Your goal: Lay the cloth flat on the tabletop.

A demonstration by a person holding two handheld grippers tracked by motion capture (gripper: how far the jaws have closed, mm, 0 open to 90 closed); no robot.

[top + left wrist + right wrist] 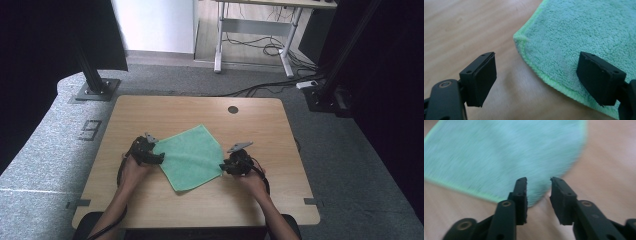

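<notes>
Where green cloth (191, 157) lies flat: left gripper (536, 80) gaping, straddles its corner; right gripper (538, 200) narrowly parted, empty

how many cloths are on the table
1: a green cloth lies flat near the middle of the wooden table, between the left gripper at its left corner and the right gripper at its right corner. Nothing suggests another underneath.
</notes>
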